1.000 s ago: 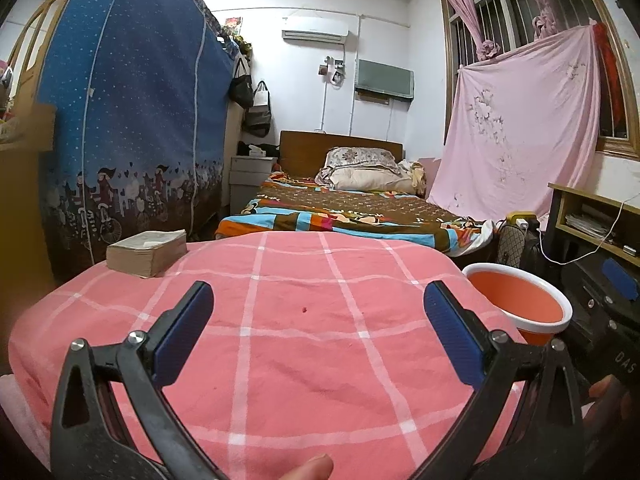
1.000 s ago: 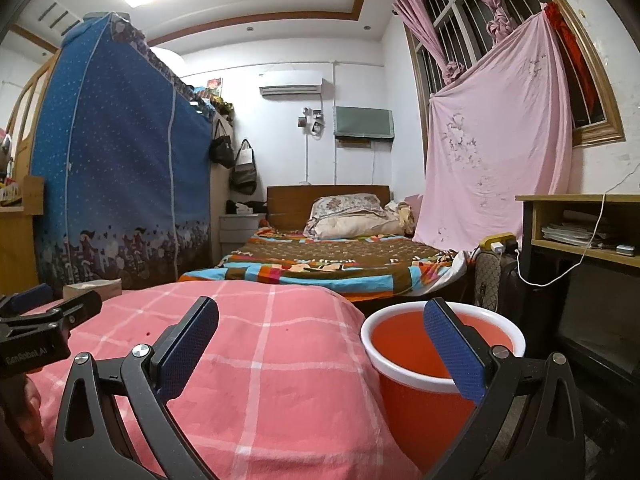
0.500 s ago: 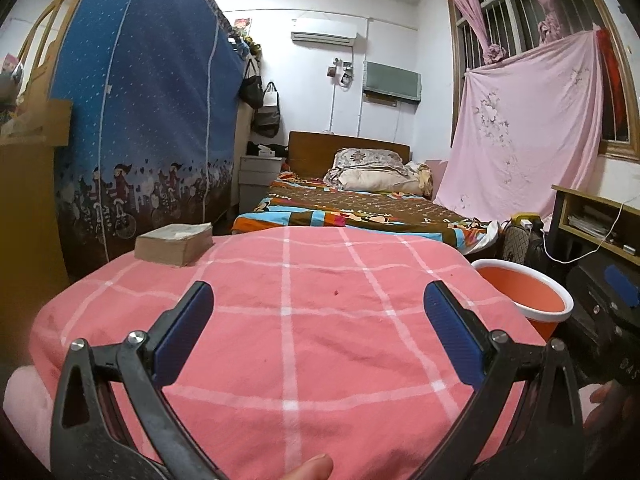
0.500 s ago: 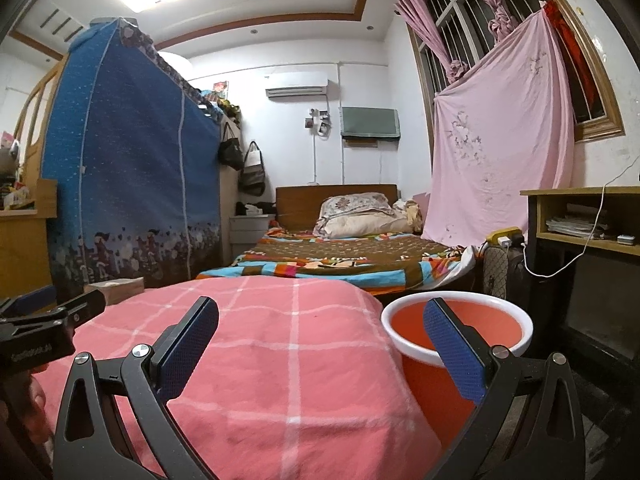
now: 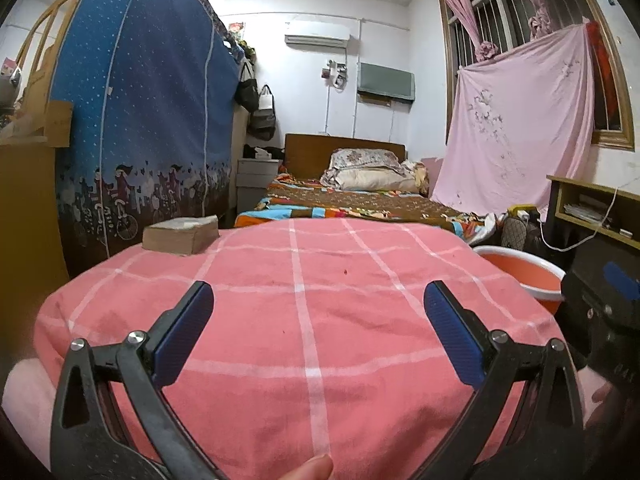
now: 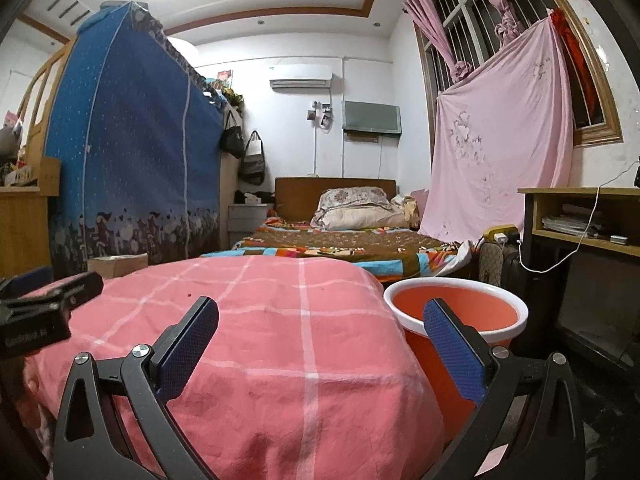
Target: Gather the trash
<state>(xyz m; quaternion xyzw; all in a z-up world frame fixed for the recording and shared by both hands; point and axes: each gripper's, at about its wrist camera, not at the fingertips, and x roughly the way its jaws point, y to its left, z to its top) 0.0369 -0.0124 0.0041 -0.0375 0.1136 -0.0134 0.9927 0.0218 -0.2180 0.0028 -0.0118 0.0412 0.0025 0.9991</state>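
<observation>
Left wrist view: the left gripper [image 5: 318, 330] is held low over the near edge of a surface draped in a pink checked cloth [image 5: 304, 320], jaws spread wide with nothing between them, probably so anything small on the cloth can be framed and reached. A cardboard tissue box [image 5: 181, 235] is parked at the far left corner, out of the way. A tiny red speck [image 5: 345, 271] can be made out mid-cloth toward the far edge; whether that counts as trash can't be told. No obvious litter is seen otherwise. An orange bucket [image 5: 520, 270] with a white rim is tucked just off the right edge, presumably as the bin. Right wrist view: the right gripper [image 6: 320, 332] is also held wide apart and empty, lower down by the near right corner, so the bucket [image 6: 456, 304] sits right ahead. What's inside the bucket can't be seen. So it fits either a cleared cloth or a search underway.
</observation>
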